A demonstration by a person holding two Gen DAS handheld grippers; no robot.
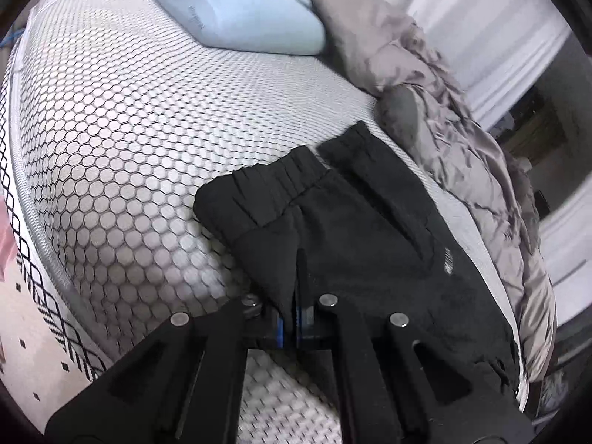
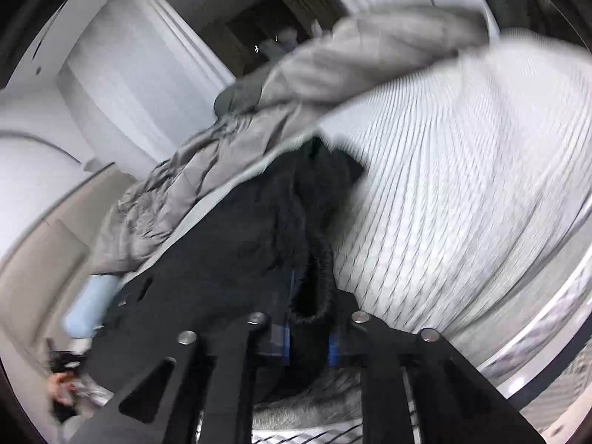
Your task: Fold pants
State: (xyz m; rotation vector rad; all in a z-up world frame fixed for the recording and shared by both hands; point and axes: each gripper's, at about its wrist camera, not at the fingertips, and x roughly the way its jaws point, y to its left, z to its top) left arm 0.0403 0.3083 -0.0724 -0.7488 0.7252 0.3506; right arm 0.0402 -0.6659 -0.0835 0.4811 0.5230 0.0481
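Black pants [image 1: 355, 222] lie on a mattress [image 1: 122, 140] with a white honeycomb-pattern cover, the elastic waistband pointing away from me. My left gripper [image 1: 296, 318] is shut on a fold of the black pants at their near edge. In the right wrist view the pants [image 2: 229, 244] stretch away from me, blurred by motion. My right gripper [image 2: 309, 329] is shut on a fuzzy, bunched end of the pants [image 2: 314, 288]. Both grippers hold the cloth a little above the mattress [image 2: 462, 185].
A light blue pillow [image 1: 236, 7] lies at the head of the bed. A crumpled grey quilt [image 1: 462, 140] runs along the far side of the pants and shows in the right wrist view [image 2: 207, 162]. White wall panels [image 2: 122, 66] stand beyond it. The mattress edge [image 1: 33, 222] drops off at left.
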